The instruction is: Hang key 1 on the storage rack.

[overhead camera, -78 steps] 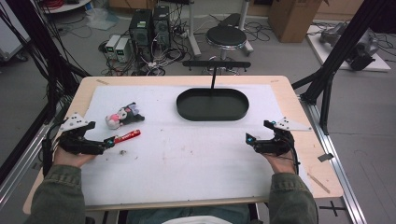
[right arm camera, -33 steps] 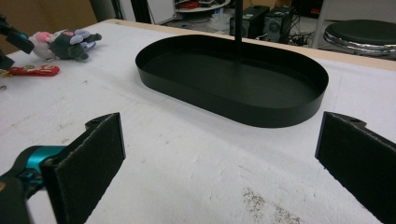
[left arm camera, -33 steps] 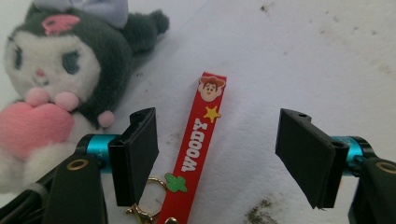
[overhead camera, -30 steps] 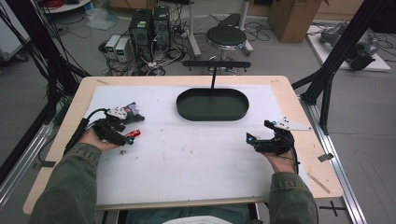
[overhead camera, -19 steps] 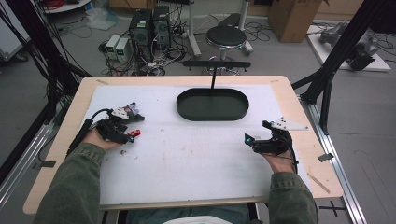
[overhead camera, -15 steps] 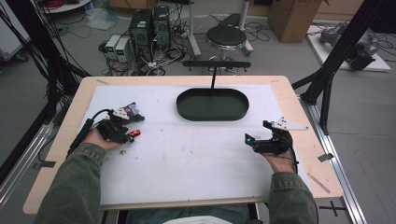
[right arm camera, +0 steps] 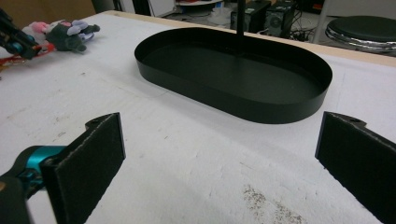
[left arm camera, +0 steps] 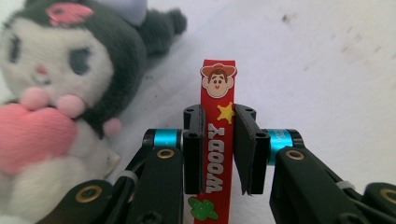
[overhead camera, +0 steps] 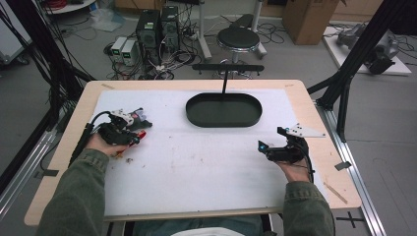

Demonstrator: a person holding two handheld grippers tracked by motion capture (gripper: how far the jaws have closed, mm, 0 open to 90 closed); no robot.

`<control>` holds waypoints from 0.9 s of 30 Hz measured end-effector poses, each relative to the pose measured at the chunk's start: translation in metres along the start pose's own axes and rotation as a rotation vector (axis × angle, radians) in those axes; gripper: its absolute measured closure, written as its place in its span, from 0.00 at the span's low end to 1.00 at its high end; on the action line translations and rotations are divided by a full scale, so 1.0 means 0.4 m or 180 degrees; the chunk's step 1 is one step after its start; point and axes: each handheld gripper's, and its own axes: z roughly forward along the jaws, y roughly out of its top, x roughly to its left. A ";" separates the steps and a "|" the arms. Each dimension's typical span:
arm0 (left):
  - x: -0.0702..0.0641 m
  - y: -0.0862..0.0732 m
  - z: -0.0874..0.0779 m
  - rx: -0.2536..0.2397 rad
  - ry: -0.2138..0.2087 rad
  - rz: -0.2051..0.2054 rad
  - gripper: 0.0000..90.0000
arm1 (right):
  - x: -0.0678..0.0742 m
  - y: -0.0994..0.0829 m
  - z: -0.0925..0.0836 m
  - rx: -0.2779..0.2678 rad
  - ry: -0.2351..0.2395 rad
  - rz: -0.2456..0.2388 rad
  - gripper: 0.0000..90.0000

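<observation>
Jaws of the left gripper point(left arm camera: 218, 151) are pinching a red Woody strap point(left arm camera: 217, 140) (beside a plush toy point(left arm camera: 60, 93)) near the table's point(overhead camera: 196, 196) left edge; the right gripper point(right arm camera: 224, 158) is gaping wide.

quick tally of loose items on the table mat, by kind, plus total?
Plush toy: 1
Red Woody strap, between the left tongs' jaws: 1
Black oval tray: 1
Total: 3
</observation>
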 end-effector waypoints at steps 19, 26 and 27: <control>-0.060 0.133 -0.188 -0.0879 -0.0571 -0.0061 0.83 | -0.001 0.000 0.000 -0.0015 -0.0030 0.0001 0.00; -0.099 0.235 -0.234 -0.1159 -0.0790 0.0034 0.83 | -0.002 0.001 -0.005 -0.0048 -0.0042 0.0004 0.00; -0.101 0.249 -0.237 -0.1198 -0.0808 0.0023 0.83 | -0.002 0.001 -0.006 -0.0043 -0.0038 0.0023 0.00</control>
